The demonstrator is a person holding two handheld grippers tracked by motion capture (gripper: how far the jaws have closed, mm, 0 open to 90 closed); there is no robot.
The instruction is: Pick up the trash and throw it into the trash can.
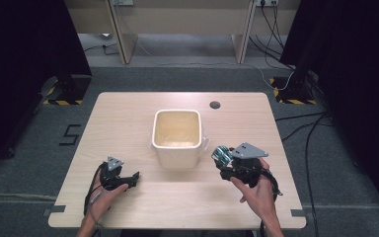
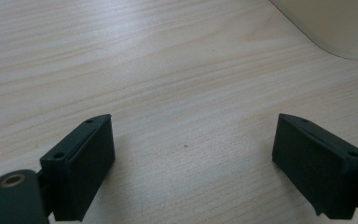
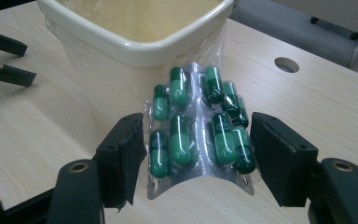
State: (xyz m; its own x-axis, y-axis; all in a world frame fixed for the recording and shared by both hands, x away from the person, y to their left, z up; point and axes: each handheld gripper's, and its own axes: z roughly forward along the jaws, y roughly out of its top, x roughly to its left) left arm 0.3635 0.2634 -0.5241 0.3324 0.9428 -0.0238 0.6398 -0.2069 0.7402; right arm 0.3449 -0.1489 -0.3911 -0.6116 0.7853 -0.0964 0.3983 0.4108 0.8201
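A cream square bin [image 1: 176, 137] with a clear liner stands in the middle of the wooden table [image 1: 128, 113]. My right gripper [image 1: 222, 157] is shut on a blister pack of green capsules [image 3: 198, 126], bowed between the jaws, just right of the bin's front corner [image 3: 142, 51] and lifted off the table. In the high view the pack [image 1: 221, 153] shows at the gripper's tip. My left gripper [image 1: 134, 177] rests low on the table left of the bin, open, with bare wood between its fingers [image 2: 81, 163].
A round cable hole [image 1: 215, 104] lies behind the bin at the table's far side. The bin's lower corner [image 2: 335, 28] shows at the upper right of the left gripper view. Cables and stands sit on the floor around the table.
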